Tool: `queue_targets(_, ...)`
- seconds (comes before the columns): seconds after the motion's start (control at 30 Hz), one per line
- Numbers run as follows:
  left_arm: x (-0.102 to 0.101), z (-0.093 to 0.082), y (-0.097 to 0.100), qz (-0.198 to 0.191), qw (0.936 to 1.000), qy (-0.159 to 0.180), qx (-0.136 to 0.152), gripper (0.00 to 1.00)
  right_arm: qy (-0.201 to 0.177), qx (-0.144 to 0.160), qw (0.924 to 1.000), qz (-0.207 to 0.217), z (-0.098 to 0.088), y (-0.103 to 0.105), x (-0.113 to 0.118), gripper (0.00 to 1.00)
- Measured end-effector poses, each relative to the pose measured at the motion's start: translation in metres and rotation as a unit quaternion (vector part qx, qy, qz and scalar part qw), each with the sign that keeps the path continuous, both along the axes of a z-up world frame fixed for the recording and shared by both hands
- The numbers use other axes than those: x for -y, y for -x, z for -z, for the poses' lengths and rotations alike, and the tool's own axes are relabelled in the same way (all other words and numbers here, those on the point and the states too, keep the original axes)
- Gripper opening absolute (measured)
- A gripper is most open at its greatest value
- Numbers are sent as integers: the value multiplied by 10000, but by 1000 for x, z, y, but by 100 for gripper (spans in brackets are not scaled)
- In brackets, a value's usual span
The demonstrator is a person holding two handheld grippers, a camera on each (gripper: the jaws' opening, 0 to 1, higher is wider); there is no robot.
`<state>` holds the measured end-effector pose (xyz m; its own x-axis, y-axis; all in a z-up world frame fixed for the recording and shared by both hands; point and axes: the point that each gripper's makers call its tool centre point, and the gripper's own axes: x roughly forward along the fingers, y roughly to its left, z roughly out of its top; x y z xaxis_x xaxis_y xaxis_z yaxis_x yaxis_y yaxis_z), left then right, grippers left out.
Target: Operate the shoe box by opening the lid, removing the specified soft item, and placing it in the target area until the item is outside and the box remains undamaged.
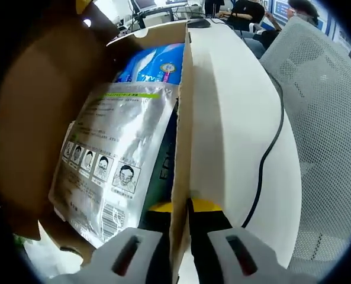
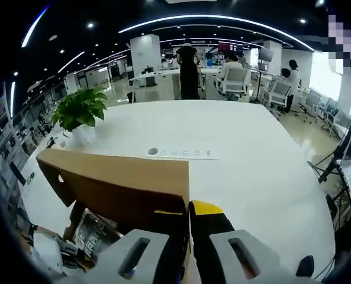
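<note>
Both the left gripper (image 1: 181, 207) and right gripper (image 2: 188, 213) pinch the shoe box (image 1: 184, 118) walls near the white table's (image 1: 234, 118) edge, steadying it open so the silver soft pack (image 1: 113, 157) lies exposed inside

We saw a wide white table (image 2: 246, 154) bearing a leafy green potted plant (image 2: 80, 109) and a white power strip (image 2: 181, 153); a black cable (image 1: 269, 148) ran beside a grey mesh chair (image 1: 323, 100).
</note>
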<state>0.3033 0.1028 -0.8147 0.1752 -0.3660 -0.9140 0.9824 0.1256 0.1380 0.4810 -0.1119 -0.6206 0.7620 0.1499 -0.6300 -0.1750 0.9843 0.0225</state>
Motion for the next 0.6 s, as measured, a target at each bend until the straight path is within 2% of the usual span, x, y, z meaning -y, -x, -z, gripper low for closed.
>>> queue_targets(0.1, 0, 0, 0, -9, 10000, -6, -21, 4, -4, 7, 10000, 14, 2, -5, 3, 0)
queue_targets(0.2, 0, 0, -1, -56, 9999, 3, -86, 4, 13, 19, 9999, -163, 1, -3, -2, 0)
queue_targets(0.27, 0, 0, -1, -103, 9999, 29, -132, 4, 138, 110, 9993, -325, 1, -6, -5, 0)
queue_targets(0.33, 0, 0, 1, -94, 10000, 18, 10, 4, 333, 124, 9986, -402, 1, -8, -5, 0)
queue_targets(0.43, -1, 1, -2, -135, 9999, 21, -73, 4, 462, 366, 9970, -512, 1, -17, -7, 0)
queue_targets(0.57, 0, 2, 0, -5, 10000, 32, -9, 4, -123, 420, 9985, -328, 4, -23, -4, 0)
queue_targets(0.6, 0, 2, 1, -1, 10000, 25, 8, 4, -85, 449, 9981, -423, 4, -21, -2, 0)
